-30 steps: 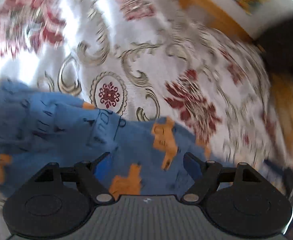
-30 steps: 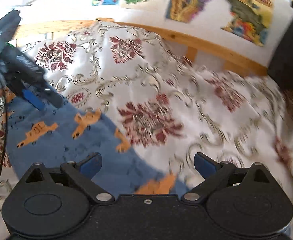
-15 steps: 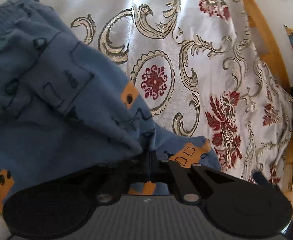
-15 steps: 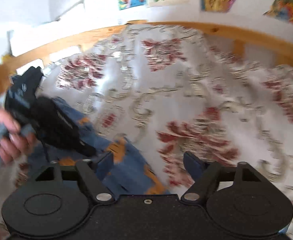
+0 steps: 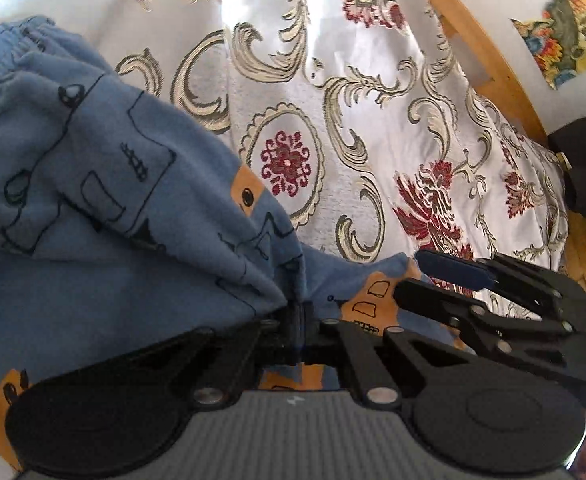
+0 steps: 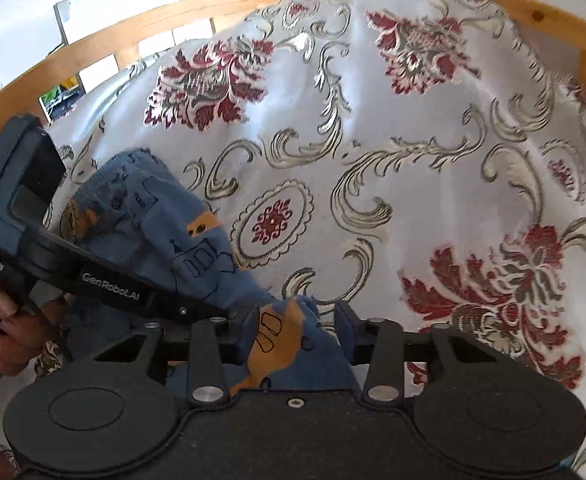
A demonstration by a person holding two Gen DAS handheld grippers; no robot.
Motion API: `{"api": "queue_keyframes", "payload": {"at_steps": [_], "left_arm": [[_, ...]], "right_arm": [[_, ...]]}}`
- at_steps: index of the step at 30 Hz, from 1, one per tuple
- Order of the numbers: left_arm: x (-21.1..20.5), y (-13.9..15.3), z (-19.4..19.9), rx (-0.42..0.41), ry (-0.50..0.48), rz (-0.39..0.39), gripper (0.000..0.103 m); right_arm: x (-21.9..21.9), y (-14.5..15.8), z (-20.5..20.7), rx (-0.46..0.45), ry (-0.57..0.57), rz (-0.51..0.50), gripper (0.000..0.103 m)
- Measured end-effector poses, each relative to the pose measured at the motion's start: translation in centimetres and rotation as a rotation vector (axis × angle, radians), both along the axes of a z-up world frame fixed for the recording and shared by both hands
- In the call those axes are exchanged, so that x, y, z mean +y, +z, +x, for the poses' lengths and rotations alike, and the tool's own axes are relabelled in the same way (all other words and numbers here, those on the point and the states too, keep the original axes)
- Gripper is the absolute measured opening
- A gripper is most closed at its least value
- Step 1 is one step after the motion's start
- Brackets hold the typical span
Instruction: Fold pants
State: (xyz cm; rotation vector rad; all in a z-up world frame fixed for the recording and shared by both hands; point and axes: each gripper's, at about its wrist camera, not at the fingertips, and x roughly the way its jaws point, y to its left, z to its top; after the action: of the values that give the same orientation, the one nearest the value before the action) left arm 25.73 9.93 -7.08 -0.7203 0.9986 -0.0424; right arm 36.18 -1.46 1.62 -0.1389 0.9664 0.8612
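Fold pants, grab stage | blue pants [image 5: 93,208] lay bunched on the patterned bedspread [image 5: 373,120] | left gripper [image 5: 297,316] jaws clamped on a fabric pinch | right gripper [image 6: 289,332] jaws narrow astride a cloth edge, not closed | next, prob.: close right w/o slipping, lift both, spread flat.

Bright daylight gives the satin bedspread [image 5: 325,52] a white glare along its far side; both fisheye views bend strongly at the edges, with slight blur in the right view's far corners.

Both wrist views look closely down at the same pants [image 5: 93,208] and bedspread [image 6: 413,160].
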Motion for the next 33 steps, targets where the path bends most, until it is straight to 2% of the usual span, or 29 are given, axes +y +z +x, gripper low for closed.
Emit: {"api": "queue_keyframes", "payload": {"at_steps": [1,2,5,7,10,13,14,15,17,18,19,20,21,22,23,24,27,29,32,33], "left_arm": [[0.0,0.1,-0.1,-0.011,-0.012,0.013,0.002],[-0.2,0.3,-0.2,-0.027,-0.030,0.032,0.002],[-0.4,0.6,-1.1,-0.081,-0.082,0.107,0.002],[0.1,0.7,-2.0,-0.102,-0.099,0.119,0.002],[0.7,0.8,-3.4,-0.113,-0.115,0.152,0.003],[0.9,1.0,-5.0,-0.131,-0.150,0.190,0.003],[0.8,1.1,-5.5,-0.144,-0.161,0.213,0.003],[0.7,1.2,-5.7,-0.149,-0.171,0.228,0.003],[0.3,2.0,-6.0,-0.156,-0.207,0.279,0.003],[0.1,2.4,-6.1,-0.158,-0.221,0.298,0.003],[0.0,2.9,-6.4,-0.163,-0.232,0.312,0.010],[0.1,3.4,-6.7,-0.169,-0.235,0.323,0.017],[0.1,3.8,-7.1,-0.179,-0.230,0.327,0.038],[0.2,4.1,-7.5,-0.187,-0.221,0.330,0.059],[0.3,4.3,-7.9,-0.189,-0.213,0.341,0.065],[0.2,4.4,-8.2,-0.182,-0.209,0.359,0.066],[-0.1,3.9,-8.9,-0.137,-0.231,0.410,0.066],[-0.8,4.0,-9.5,-0.134,-0.283,0.482,0.066],[-1.9,4.0,-10.7,-0.129,-0.367,0.617,0.068],[-2.2,4.1,-11.0,-0.123,-0.380,0.645,0.070]], "right_arm": [[0.2,-0.2,0.0,0.000,0.009,-0.020,0.021],[0.3,-0.4,-0.1,-0.013,0.010,-0.034,0.004],[-0.5,-0.1,-0.2,-0.060,-0.080,-0.018,0.001],[-1.2,0.3,0.1,-0.102,-0.119,-0.029,0.001],[-1.5,-0.2,1.2,-0.072,-0.145,-0.031,0.000],[-1.0,-2.4,1.6,-0.074,-0.136,-0.088,0.002],[-1.0,-3.0,1.8,-0.057,-0.154,-0.090,0.007],[-1.3,-3.1,1.9,-0.051,-0.168,-0.078,0.022],[-2.2,-2.1,1.8,-0.060,-0.212,-0.060,0.043],[-2.9,-1.1,1.4,-0.075,-0.222,-0.048,0.044],[-3.4,-0.4,0.8,-0.094,-0.226,-0.050,0.046],[-4.0,0.6,-0.1,-0.119,-0.237,-0.069,0.054],[-4.6,1.3,-1.1,-0.132,-0.247,-0.082,0.061],[-5.5,2.0,-2.5,-0.127,-0.263,-0.080,0.064],[-6.3,2.4,-3.6,-0.107,-0.285,-0.069,0.069],[-7.2,2.5,-5.0,-0.081,-0.316,-0.054,0.074],[-10.0,1.7,-9.6,0.016,-0.450,-0.040,0.081],[-12.2,0.1,-12.7,0.065,-0.573,-0.067,0.085],[-14.1,-0.3,-17.3,-0.035,-0.684,-0.161,0.087],[-14.4,-0.1,-18.4,-0.061,-0.734,-0.217,0.094]]}}
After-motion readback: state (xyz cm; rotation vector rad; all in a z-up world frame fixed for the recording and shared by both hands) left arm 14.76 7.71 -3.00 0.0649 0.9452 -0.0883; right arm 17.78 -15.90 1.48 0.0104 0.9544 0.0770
